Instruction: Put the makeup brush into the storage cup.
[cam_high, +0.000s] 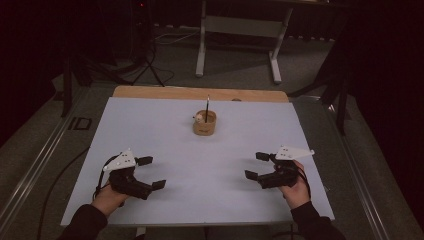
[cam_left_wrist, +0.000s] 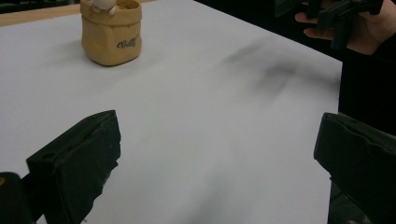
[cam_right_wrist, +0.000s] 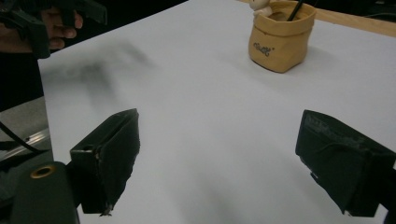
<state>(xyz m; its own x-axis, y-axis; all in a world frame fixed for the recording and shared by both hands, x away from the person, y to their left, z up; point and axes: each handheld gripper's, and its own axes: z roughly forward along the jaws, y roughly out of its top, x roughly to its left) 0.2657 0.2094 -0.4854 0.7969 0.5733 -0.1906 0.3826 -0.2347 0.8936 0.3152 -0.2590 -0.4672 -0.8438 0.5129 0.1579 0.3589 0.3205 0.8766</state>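
— Where did we stand at that moment?

— We held the left gripper (cam_high: 151, 173) and the right gripper (cam_high: 254, 165) low over the near part of the white counter (cam_high: 165, 130), both with fingers (cam_left_wrist: 77, 163) spread wide and grasping nothing.

— And the small tan crumpled-looking pot (cam_high: 205, 124)?

— It stood far from us, mid-counter, with a thin dark pen (cam_high: 207, 107) upright inside and a little pale figure (cam_high: 199, 118) at its rim. We judged the reach had not begun; next we needed to move forward to the pot.

Dim lab or studio, black curtains, tripod legs (cam_high: 150, 65), grey carpet, bare white-topped table (cam_high: 150, 130), metal bench frame (cam_high: 240, 45)
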